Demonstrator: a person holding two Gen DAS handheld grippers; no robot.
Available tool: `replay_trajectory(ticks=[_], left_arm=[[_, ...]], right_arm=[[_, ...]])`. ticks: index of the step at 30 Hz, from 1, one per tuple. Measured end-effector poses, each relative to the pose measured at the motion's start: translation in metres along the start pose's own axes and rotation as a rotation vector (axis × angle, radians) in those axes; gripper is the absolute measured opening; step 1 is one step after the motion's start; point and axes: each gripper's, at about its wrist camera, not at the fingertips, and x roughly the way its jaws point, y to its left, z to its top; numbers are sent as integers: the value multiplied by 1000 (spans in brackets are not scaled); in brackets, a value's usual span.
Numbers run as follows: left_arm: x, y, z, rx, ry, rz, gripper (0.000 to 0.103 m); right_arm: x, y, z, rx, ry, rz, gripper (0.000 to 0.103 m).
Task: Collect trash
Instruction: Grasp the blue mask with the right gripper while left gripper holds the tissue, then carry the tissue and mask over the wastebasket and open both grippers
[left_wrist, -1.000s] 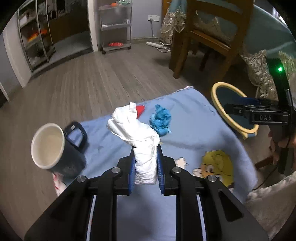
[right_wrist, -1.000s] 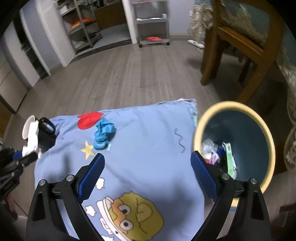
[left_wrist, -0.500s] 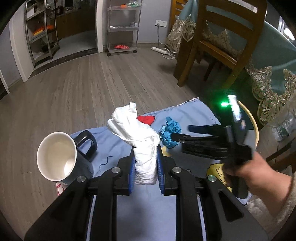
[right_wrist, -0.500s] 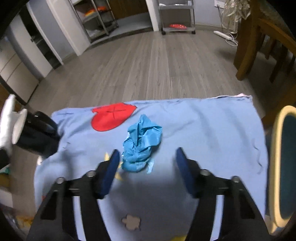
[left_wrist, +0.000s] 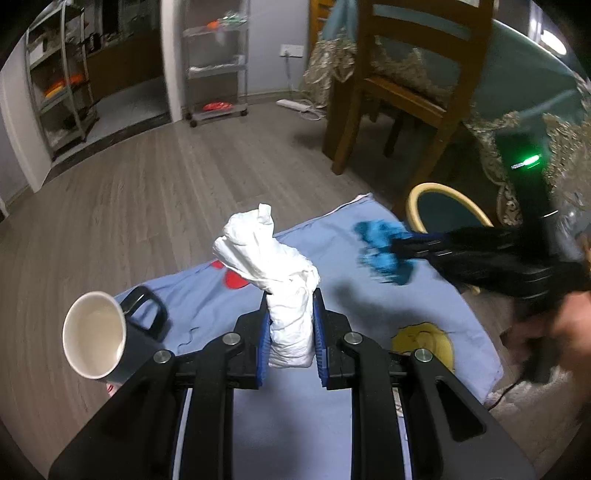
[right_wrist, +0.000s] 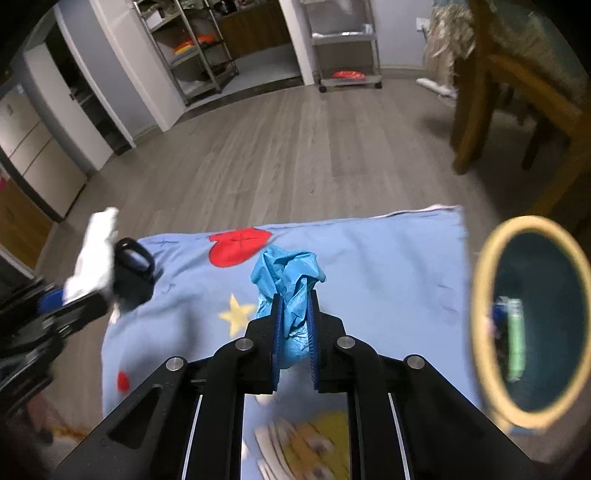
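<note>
My left gripper (left_wrist: 290, 332) is shut on a crumpled white paper wad (left_wrist: 269, 251) that sticks up between its blue pads. My right gripper (right_wrist: 295, 325) has its jaws closing, and their pads press a crumpled blue wad (right_wrist: 286, 269) held just above the blue cartoon cloth (right_wrist: 388, 266). In the left wrist view that blue wad (left_wrist: 380, 247) is blurred at the tip of the right gripper (left_wrist: 399, 245). A yellow-rimmed bin (right_wrist: 480, 295) with trash inside stands right of the cloth. In the right wrist view the left gripper (right_wrist: 62, 299) holds the white wad (right_wrist: 96, 251) at the far left.
A dark mug (left_wrist: 96, 332) with a white inside lies tilted at the cloth's left edge. A wooden chair (left_wrist: 406, 92) and a table with a fringed cover stand behind the bin (left_wrist: 413, 199). Metal shelves and a wheeled cart (right_wrist: 347, 44) line the far wall across the wooden floor.
The right gripper swung from over the bin to the blue wad, shut on it and lifted it off the cloth. The left gripper kept its hold on the white wad.
</note>
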Motion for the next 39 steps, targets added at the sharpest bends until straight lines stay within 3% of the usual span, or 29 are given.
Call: replay_trajectory(ticks=[3,6,10,13,15,17,22,23,25,26,27,29,34,35,37,39], left_arm=[[-4,-23,0,55,-9,-21,19],[-5,-54,-4,133,-9,-35,19],[6,-95,-4,160,3,-56,19],[16,-148,8,220,-18,-123,19],[32,-183,19,242,-2,-186,19],[52,-209,26,274,20,-210,19],[111,-262,51,374,70,-213,20],[117,-267,57,380,60,-213,22],[123,-273,72,369,15,-207,43],[124,-274,76,357,1,-202,71],[123,-272,81,333,-21,-191,87],[118,-268,83,312,-38,-211,87],[98,-250,72,279,-25,-179,92],[92,-246,68,265,-18,-171,98],[78,-239,57,242,1,-167,97],[62,-233,44,236,16,-153,97]], right_arm=[[-57,-21,-6,5,-14,-25,13],[-113,-54,-23,36,-83,-88,13],[-154,-116,-46,197,-172,-158,13],[-156,-156,-50,261,-185,-210,13],[-149,-185,-53,344,-172,-180,13],[-140,-209,-57,415,-150,-158,13],[-117,-249,-66,493,-90,-199,14],[-113,-256,-67,509,-86,-193,14],[-110,-263,-66,522,-106,-172,16],[-108,-265,-64,524,-113,-171,23],[-108,-267,-64,522,-120,-179,33],[-109,-270,-66,513,-123,-176,46],[-112,-261,-64,479,-108,-175,53],[-116,-258,-64,470,-112,-173,58],[-129,-244,-67,452,-116,-156,68],[-149,-233,-72,452,-134,-176,89]])
